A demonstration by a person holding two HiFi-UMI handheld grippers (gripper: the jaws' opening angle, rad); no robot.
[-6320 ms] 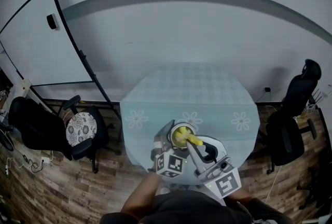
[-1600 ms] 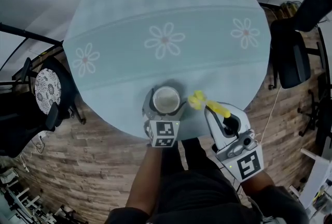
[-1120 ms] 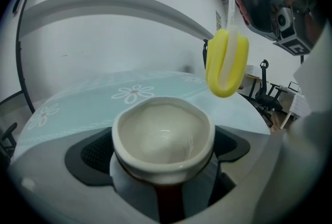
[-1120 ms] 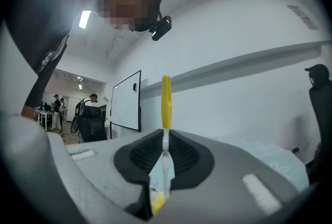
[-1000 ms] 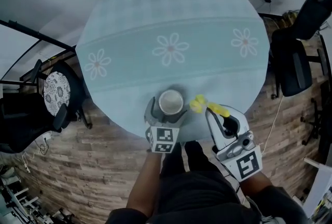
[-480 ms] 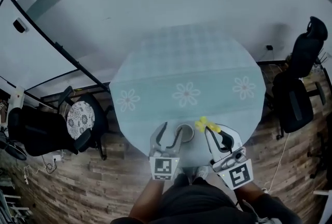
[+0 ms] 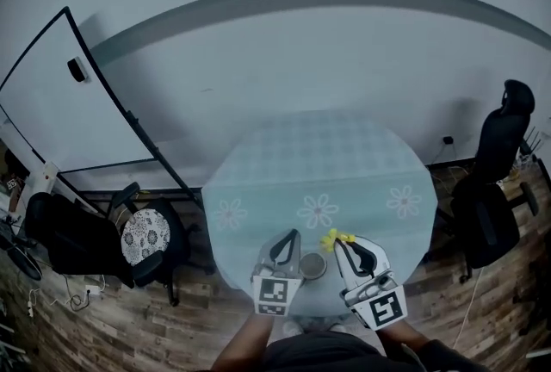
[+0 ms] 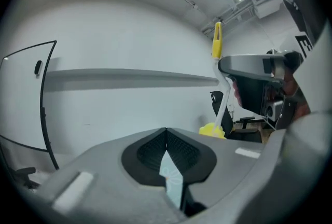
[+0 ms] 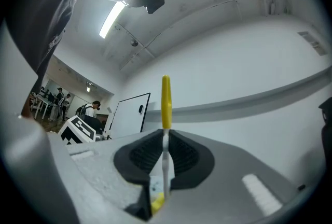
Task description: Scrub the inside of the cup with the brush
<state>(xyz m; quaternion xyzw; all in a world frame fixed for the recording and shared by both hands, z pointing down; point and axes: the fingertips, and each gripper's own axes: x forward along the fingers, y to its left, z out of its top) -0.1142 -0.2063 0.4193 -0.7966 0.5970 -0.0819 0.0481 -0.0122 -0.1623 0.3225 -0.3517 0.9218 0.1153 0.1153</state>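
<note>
So the left gripper [image 7: 291,238] has just snapped its jaws shut on nothing, while the right gripper [image 7: 338,244] is clamped on the thin white-handled brush with yellow ends [image 9: 166,109]. The small grey round cup [image 7: 312,265] sits free between them, near the front edge of the round pale-blue flowered table [image 7: 344,155].

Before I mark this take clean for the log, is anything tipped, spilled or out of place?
Nothing stands out. The cup stands upright on the table, no spill visible, and the brush sits straight in the right claw.
</note>
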